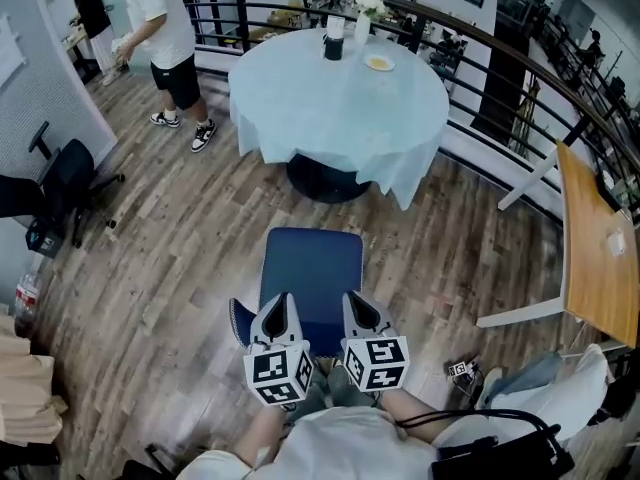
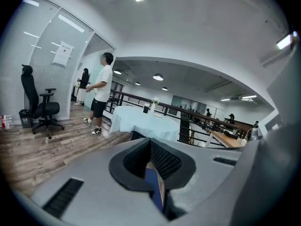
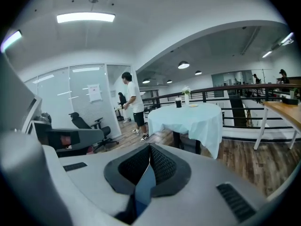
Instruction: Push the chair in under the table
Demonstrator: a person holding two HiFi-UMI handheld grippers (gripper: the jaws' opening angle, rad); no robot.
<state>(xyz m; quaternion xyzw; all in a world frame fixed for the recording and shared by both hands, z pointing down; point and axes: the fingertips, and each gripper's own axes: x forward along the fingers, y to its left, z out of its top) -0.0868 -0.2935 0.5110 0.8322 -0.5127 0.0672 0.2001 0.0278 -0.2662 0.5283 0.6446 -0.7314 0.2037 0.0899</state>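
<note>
Blue chair [image 1: 312,278] straight ahead of both claws, seat facing away, near edge right at the claw tips. Standing on wood floor [image 1: 180,258], well apart from the round bench [image 1: 300,118] farther ahead; not under it yet.

Left claw [image 1: 278,308] at the chair's near-left corner, right claw [image 1: 356,308] at the near-right corner, side by side. Left claw [image 2: 151,145] pressed together, only a sliver of blue showing in the slit. Right claw [image 3: 149,149] pressed together too, same blue sliver. Hard to tell if pinching the chair's edge or just butted against it.

Round bench draped in pale blue cloth, carrying a dark cup [image 1: 333,46], a small plate [image 1: 379,63] and a vase of flowers [image 1: 365,13]. Black railing [image 1: 480,43] curving behind it. Ahead and left of the left claw, a person in a white shirt [image 1: 165,38]. Far left of the left claw, a black office chair [image 1: 65,183]. Right of the right claw, a wooden-topped bench [image 1: 595,258].
</note>
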